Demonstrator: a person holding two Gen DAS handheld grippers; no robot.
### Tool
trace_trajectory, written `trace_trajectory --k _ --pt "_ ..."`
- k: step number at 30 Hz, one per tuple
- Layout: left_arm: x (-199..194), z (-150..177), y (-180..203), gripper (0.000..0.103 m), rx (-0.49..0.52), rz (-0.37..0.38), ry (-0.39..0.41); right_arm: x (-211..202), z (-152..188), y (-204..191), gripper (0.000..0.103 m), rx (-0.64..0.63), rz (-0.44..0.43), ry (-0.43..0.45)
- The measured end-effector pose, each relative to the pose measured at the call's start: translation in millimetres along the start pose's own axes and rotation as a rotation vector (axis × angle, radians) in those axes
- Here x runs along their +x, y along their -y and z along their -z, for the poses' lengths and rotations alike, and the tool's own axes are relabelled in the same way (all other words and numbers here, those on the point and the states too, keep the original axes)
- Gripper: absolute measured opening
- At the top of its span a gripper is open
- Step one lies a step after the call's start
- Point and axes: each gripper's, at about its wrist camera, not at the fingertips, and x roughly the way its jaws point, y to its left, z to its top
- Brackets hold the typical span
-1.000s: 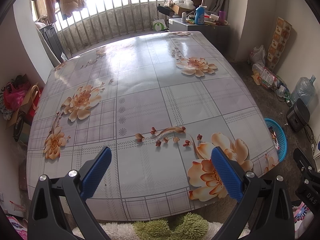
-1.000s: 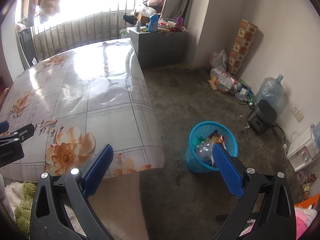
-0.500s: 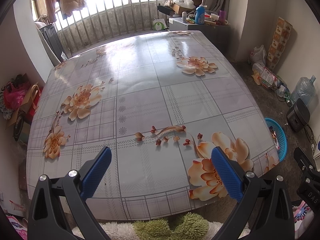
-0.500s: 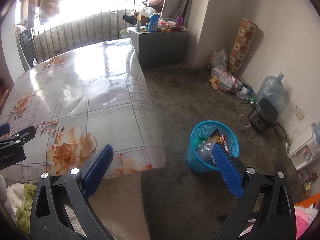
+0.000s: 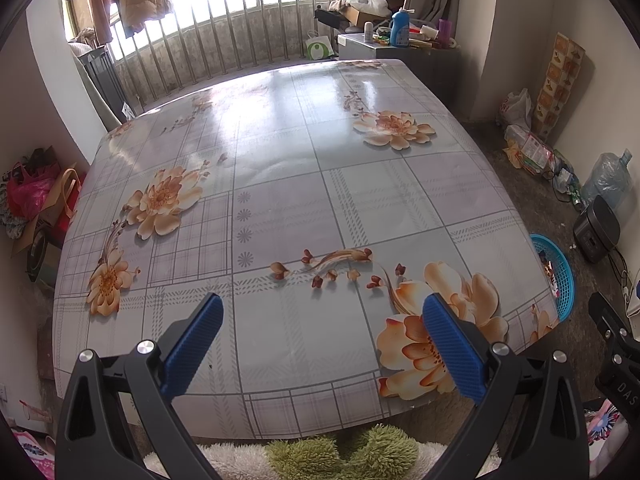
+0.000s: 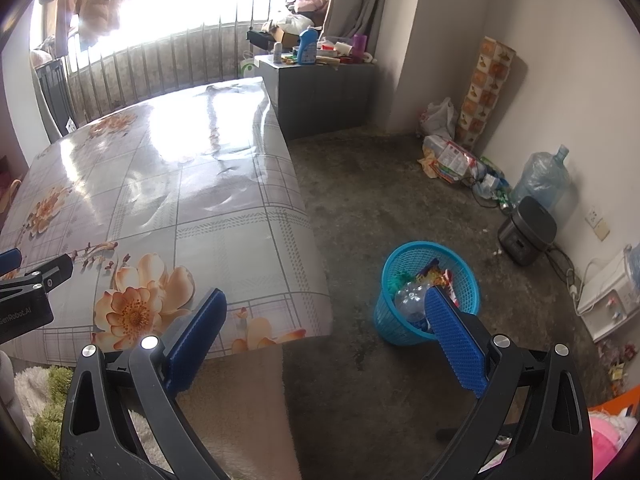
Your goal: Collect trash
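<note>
Trash, including a clear plastic bottle [image 6: 410, 300], fills the blue mesh plastic basket [image 6: 424, 280] on the floor beside the floral-cloth table [image 5: 280, 200]. Left hand-held gripper [image 5: 320, 344], over the table's near edge, and right hand-held gripper [image 6: 326, 328] are both spread wide, empty.

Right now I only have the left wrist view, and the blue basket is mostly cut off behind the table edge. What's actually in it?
Observer: From the right wrist view, the blue basket holds a clear plastic bottle and some colourful wrappers.
Operator: Okay. Is the right gripper carrying anything to drop in?
Observer: No. The right gripper is open, with nothing between its fingers.
</note>
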Motion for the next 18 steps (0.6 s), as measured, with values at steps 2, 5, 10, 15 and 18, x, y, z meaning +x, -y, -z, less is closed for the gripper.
trace_trajectory --k 2,5,10,15,18 --pt "0.2 0.0 -0.1 0.098 0.000 0.000 -0.001 0.4 -0.1 0.1 0.095 0.001 -0.001 0.000" --pt "0.2 0.0 0.0 0.098 0.001 0.000 -0.001 -0.4 -0.3 1.3 0.095 0.002 -0.001 -0.001" --pt "1.1 3.4 -0.8 0.098 0.001 0.002 -0.003 -2.5 -0.5 0.0 0.095 0.002 -0.002 -0.002" --pt "1.1 3.0 -0.8 0.098 0.002 0.001 -0.002 -2.8 -0.8 0.6 0.095 0.003 -0.003 -0.002" --pt "1.1 3.4 -1.0 0.098 0.001 0.001 -0.002 -2.9 -1.3 -0.6 0.095 0.003 -0.003 -0.002"
